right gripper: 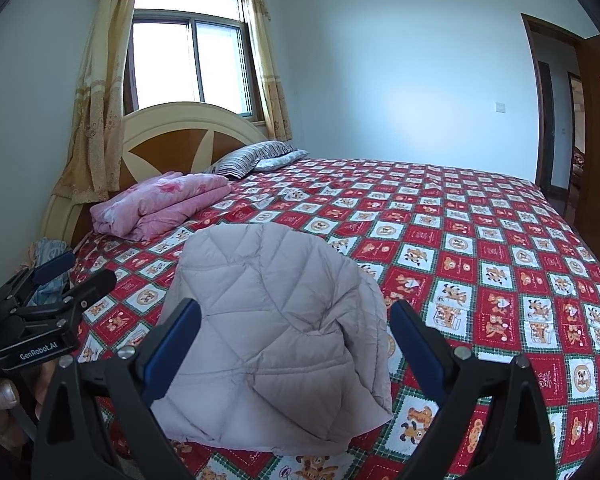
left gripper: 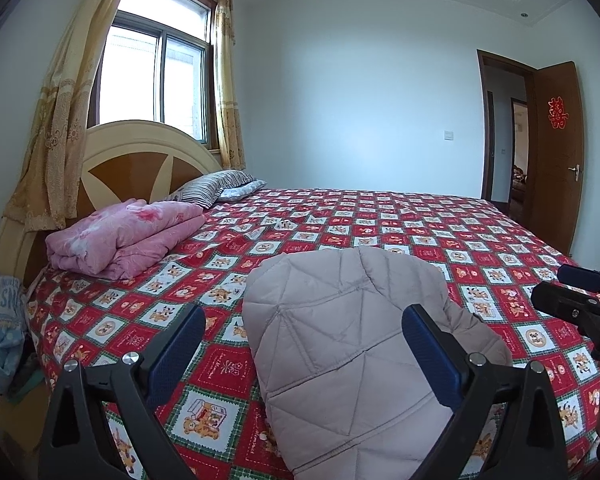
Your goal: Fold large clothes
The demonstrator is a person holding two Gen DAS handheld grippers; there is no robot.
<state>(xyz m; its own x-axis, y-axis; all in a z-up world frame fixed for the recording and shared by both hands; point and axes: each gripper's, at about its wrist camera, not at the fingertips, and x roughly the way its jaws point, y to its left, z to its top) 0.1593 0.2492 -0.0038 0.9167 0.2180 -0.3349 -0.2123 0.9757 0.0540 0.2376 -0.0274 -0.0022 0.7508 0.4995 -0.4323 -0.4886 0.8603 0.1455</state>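
A pale grey quilted jacket (left gripper: 352, 344) lies folded into a compact bundle on the red checked bedspread (left gripper: 440, 232), near the bed's front edge. My left gripper (left gripper: 304, 340) hovers over the jacket's left part with its jaws wide apart and nothing pressed between the blue pads. In the right wrist view the same jacket (right gripper: 276, 320) sits between and below the spread fingers of my right gripper (right gripper: 296, 336), which is open too. Each gripper shows in the other's view: the right gripper (left gripper: 568, 288) at the right edge, the left gripper (right gripper: 78, 274) at the left edge.
A folded pink quilt (left gripper: 128, 232) and striped pillows (left gripper: 216, 186) lie by the headboard (left gripper: 140, 152). Loose clothes (left gripper: 4, 328) are piled beside the bed on the left. An open wooden door (left gripper: 556, 152) stands at the far right. A hand (right gripper: 4, 404) holds the left gripper.
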